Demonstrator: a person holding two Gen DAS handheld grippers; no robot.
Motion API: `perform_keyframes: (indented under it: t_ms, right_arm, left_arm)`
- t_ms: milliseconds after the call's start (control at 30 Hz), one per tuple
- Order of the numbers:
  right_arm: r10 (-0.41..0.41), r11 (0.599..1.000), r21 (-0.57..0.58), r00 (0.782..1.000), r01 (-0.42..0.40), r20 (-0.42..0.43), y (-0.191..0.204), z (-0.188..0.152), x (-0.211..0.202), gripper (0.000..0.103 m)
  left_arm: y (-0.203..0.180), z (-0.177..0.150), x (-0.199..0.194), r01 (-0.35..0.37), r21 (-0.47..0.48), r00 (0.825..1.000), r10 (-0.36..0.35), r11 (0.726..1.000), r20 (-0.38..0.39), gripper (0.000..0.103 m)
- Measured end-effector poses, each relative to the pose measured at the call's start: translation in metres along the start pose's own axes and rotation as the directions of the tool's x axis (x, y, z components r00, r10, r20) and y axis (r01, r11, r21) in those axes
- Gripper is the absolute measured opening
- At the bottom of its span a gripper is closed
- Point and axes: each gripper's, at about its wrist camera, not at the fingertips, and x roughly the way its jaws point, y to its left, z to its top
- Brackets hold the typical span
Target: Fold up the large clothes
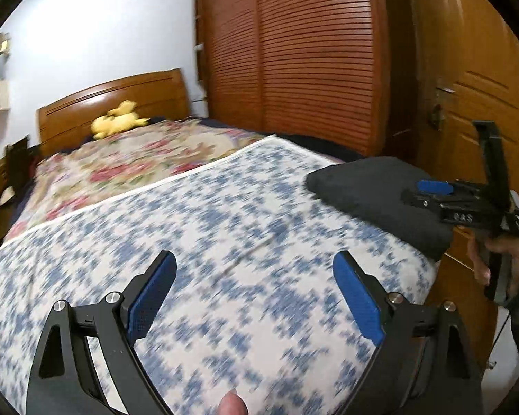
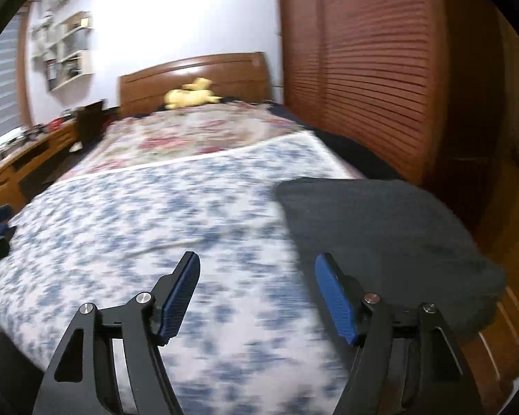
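A dark grey folded garment (image 1: pixel 373 190) lies at the right corner of the bed on the blue-and-white floral sheet (image 1: pixel 207 242). It also shows in the right wrist view (image 2: pixel 380 235). My left gripper (image 1: pixel 254 290) is open and empty above the sheet, left of the garment. My right gripper (image 2: pixel 257 294) is open and empty, its right finger (image 2: pixel 335 297) over the garment's near left edge. The right gripper also shows in the left wrist view (image 1: pixel 436 190), held by a hand over the garment.
A flowered quilt (image 1: pixel 131 159) covers the far half of the bed, with a yellow plush toy (image 1: pixel 117 122) by the wooden headboard (image 1: pixel 121 97). A slatted wardrobe (image 1: pixel 294 55) and a wooden door (image 1: pixel 477 86) stand right. A desk (image 2: pixel 20 162) stands left.
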Motion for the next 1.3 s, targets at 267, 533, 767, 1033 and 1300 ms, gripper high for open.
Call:
perform_keyframes:
  t_ms: [267, 533, 767, 1033, 1300]
  right_arm:
    - [0.182, 0.982, -0.057, 0.983, -0.180, 0.032, 0.103, -0.015, -0.017, 0.071]
    - [0.256, 0.963, -0.103, 0.965, -0.250, 0.057, 0.157, -0.029, -0.031, 0.071]
    - [0.280, 0.956, -0.114, 0.956, -0.269, 0.089, 0.161, -0.041, -0.013, 0.071]
    - [0.299, 0.950, -0.122, 0.950, -0.287, 0.093, 0.156, -0.046, 0.014, 0.071]
    - [0.297, 0.950, -0.126, 0.951, -0.285, 0.091, 0.154, -0.043, 0.018, 0.071]
  left_arm:
    - [0.045, -0.036, -0.049, -0.127, -0.104, 0.992, 0.125, 0.986, -0.032, 0.092]
    - [0.077, -0.059, -0.091, -0.206, -0.189, 0.978, 0.207, 0.960, -0.014, 0.092]
    - [0.099, -0.073, -0.122, -0.291, -0.237, 0.953, 0.303, 0.927, 0.015, 0.092]
    - [0.120, -0.091, -0.135, -0.330, -0.293, 0.938, 0.346, 0.897, 0.002, 0.092]
    - [0.127, -0.099, -0.137, -0.332, -0.313, 0.938, 0.347, 0.890, -0.006, 0.092]
